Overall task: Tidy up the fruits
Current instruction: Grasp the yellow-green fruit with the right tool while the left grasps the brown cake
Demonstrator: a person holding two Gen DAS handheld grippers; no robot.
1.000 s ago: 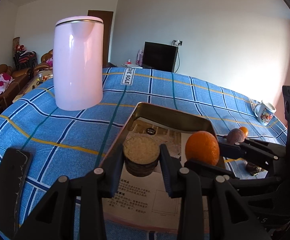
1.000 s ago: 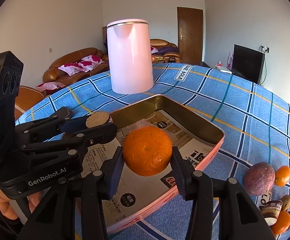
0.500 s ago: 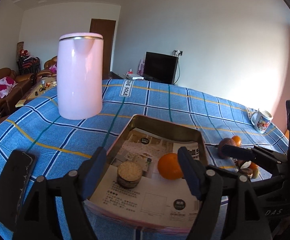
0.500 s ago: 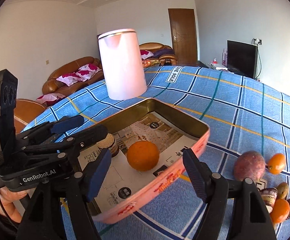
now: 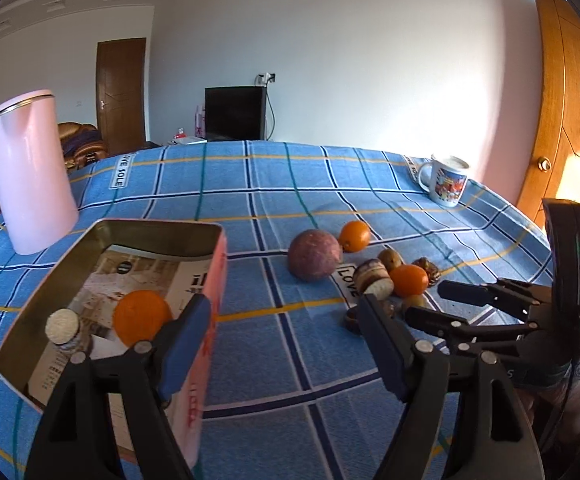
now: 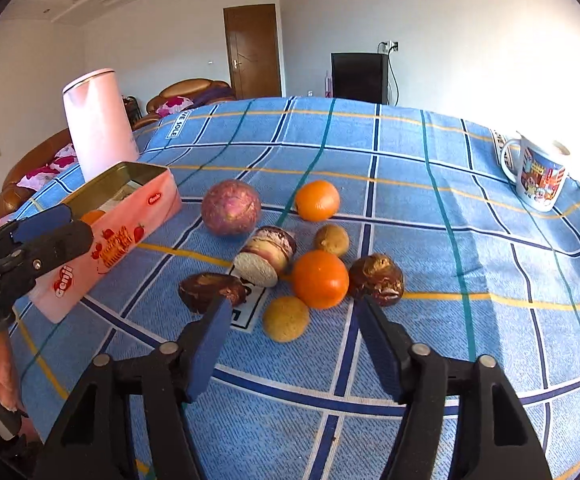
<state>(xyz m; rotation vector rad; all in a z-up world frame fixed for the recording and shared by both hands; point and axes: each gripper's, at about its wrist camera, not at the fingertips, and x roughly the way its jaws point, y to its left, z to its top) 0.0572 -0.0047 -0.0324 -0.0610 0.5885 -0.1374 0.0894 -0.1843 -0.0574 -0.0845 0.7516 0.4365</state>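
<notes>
Left wrist view: the left gripper [image 5: 286, 320] stands with fingers apart and nothing between them, its jaws having just opened a little further. Its left finger overlaps the pink tin [image 5: 214, 280], inside which an orange [image 5: 140, 314] and a cut round piece [image 5: 62, 325] lie on printed paper. The loose fruit pile [image 5: 389, 276] lies ahead, right of centre.

Right wrist view: the right gripper [image 6: 290, 312] is spread, jaws just closing, empty. A yellowish fruit [image 6: 286, 318] lies between the fingertips, untouched; an orange [image 6: 319, 279] sits just beyond.
</notes>
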